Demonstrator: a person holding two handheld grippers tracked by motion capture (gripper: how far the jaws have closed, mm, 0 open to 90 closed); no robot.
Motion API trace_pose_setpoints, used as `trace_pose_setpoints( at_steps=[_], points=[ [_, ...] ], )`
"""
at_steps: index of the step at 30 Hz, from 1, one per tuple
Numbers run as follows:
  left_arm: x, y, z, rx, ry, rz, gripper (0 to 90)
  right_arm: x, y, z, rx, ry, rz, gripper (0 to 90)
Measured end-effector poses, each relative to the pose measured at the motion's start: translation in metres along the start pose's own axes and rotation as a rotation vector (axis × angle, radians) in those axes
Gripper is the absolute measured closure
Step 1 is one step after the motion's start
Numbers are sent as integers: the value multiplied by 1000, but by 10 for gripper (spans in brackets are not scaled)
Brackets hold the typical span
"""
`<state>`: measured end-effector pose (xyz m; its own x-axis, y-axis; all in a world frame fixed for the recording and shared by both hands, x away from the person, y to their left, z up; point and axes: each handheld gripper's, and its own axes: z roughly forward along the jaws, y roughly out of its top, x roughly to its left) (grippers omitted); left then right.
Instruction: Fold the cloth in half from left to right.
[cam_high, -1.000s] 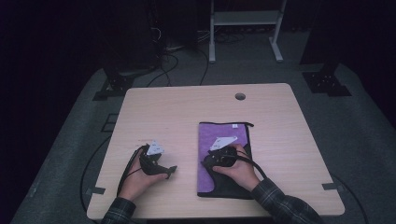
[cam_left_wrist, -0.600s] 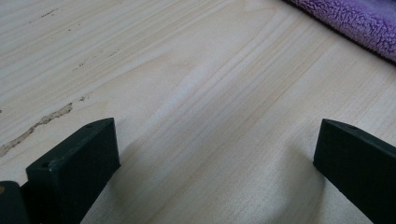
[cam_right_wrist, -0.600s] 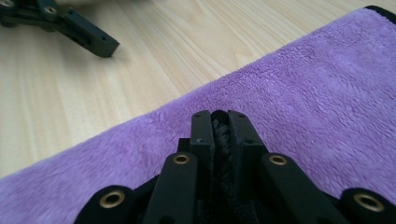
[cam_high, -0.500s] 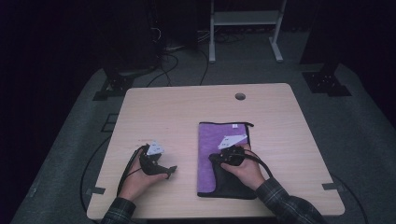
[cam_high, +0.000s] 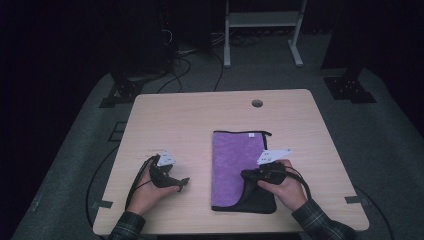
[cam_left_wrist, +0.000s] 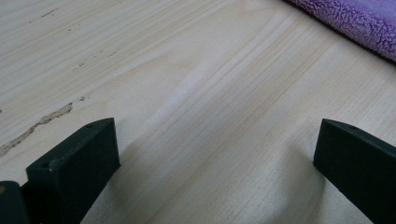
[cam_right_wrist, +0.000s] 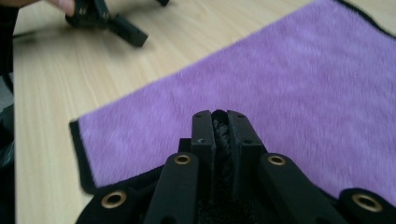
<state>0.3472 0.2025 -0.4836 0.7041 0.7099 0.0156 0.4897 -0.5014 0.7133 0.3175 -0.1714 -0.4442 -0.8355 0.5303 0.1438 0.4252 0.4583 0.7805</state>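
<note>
— So, what have your fingers got hold of?

— My right gripper (cam_right_wrist: 219, 122) has just closed its jaws, and they now pinch a dark, black-trimmed edge of the purple cloth (cam_right_wrist: 261, 88) between them; barely a slit shows between the pads. The pinched edge is lifted and folded over at the near end of the cloth, right under my right hand (cam_high: 285, 182).

— And beyond the tips?

— The rest of the cloth lies flat on the wooden table (cam_high: 200, 120), spreading away from my right fingertips toward the far side.

— Your other hand?

— My left gripper (cam_high: 167, 176) sits low over bare wood, jaws standing wide apart with nothing between them. The cloth's fuzzy edge (cam_left_wrist: 355, 18) lies ahead of those fingers and off to one side, apart from them. From my right fingers, that gripper is across the cloth's near corner, well clear of it.
</note>
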Motion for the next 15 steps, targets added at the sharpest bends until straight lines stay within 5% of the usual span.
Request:
trace_pose_setpoints(
  at_steps=[15],
  points=[
    [0, 0, 0, -3, 2, -2, 0, 8, -42, -31, 43, -6, 40, 791]
  ],
)
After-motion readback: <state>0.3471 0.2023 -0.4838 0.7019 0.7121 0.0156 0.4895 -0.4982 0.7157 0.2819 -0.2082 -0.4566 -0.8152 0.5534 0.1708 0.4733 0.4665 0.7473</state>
